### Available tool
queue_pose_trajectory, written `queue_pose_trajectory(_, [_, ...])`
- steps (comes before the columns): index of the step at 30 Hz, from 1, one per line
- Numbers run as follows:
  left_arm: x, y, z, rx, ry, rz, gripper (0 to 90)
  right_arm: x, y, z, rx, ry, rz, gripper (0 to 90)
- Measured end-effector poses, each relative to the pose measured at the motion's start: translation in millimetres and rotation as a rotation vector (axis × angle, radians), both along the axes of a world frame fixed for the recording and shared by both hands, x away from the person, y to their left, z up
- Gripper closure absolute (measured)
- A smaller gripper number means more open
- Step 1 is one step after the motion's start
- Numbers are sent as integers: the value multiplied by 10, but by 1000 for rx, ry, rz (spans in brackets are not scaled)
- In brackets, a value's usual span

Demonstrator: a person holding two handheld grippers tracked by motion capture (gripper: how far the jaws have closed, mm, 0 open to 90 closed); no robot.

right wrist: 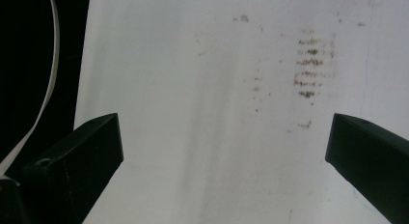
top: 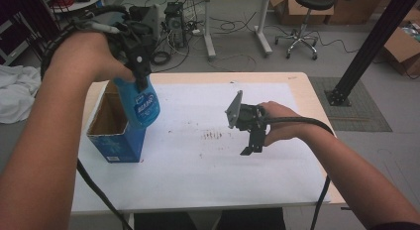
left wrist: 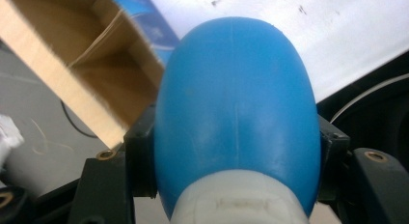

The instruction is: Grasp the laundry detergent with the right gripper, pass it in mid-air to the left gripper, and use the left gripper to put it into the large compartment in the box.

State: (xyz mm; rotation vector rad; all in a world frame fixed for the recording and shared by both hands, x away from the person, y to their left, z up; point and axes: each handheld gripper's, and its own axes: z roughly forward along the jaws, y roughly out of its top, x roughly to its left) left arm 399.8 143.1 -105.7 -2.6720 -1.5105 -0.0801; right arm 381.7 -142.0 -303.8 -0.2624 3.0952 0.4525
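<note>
A blue spray bottle point(top: 142, 105) hangs in the air over the near right corner of an open blue cardboard box point(top: 115, 143) at the table's left. My left gripper point(top: 140, 77) is shut on the bottle's neck, jaws pointing down. In the left gripper view the bottle's blue body point(left wrist: 236, 98) bulges between the pads point(left wrist: 141, 156), with the box's brown inside point(left wrist: 91, 69) beyond. My right gripper point(top: 251, 145) hovers open over the white sheet point(top: 198, 165), right of a patch of brown stains point(top: 213, 136). In the right gripper view the stains point(right wrist: 308, 64) lie ahead of the gripper point(right wrist: 224, 151), nothing between its jaws.
The white sheet covers most of the wooden table point(top: 307, 88). A black slanted post point(top: 369, 46) stands on the floor at the right. An office stool point(top: 304, 22) and a desk leg are behind the table. White cloth point(top: 17, 91) lies off the left side.
</note>
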Motion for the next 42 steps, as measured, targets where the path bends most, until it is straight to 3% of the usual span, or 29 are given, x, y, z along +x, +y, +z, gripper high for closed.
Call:
queue_pose_trajectory(10, [75, 379, 202, 3, -16, 213, 381, 39, -152, 51, -56, -15, -13, 0])
queue_pose_trajectory(16, [184, 522, 211, 14, -7, 290, 382, 50, -198, 35, -70, -18, -19, 0])
queue_pose_trajectory(23, [281, 746, 163, -12, -7, 408, 382, 66, -187, 15, -84, -20, -17, 0])
queue_pose_trajectory(31, [328, 949, -4, -7, -2, 457, 382, 86, -161, -9, -99, -24, -18, 0])
queue_pose_trajectory(42, [381, 1014, -378, -20, 7, 454, 381, 68, -147, -25, -109, -28, -21, 0])
